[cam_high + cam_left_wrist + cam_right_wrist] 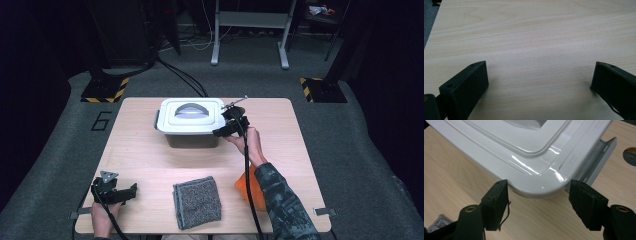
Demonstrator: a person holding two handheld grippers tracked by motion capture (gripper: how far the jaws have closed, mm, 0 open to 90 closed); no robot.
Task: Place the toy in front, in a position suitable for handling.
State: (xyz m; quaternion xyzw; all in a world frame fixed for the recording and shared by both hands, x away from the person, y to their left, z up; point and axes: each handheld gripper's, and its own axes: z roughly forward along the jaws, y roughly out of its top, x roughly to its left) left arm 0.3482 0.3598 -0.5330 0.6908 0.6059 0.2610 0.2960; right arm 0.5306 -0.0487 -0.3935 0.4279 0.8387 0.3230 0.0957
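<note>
Right gripper (537, 195), its black jaws apart, sits at the rounded near corner of a glossy white plastic lid (524, 152) without touching it; the lid covers a grey storage bin (191, 122) with a side latch, standing toward the far side of the pale wood-grain tabletop (150, 150). Left gripper (125, 192), jaws wide apart and holding nothing, rests at the near left edge of the tabletop. A folded, speckled grey cloth (197, 201) lies near the front edge, with an orange object (245, 185) just to its right. Grey carpet surrounds the tabletop; cables trail across it.
</note>
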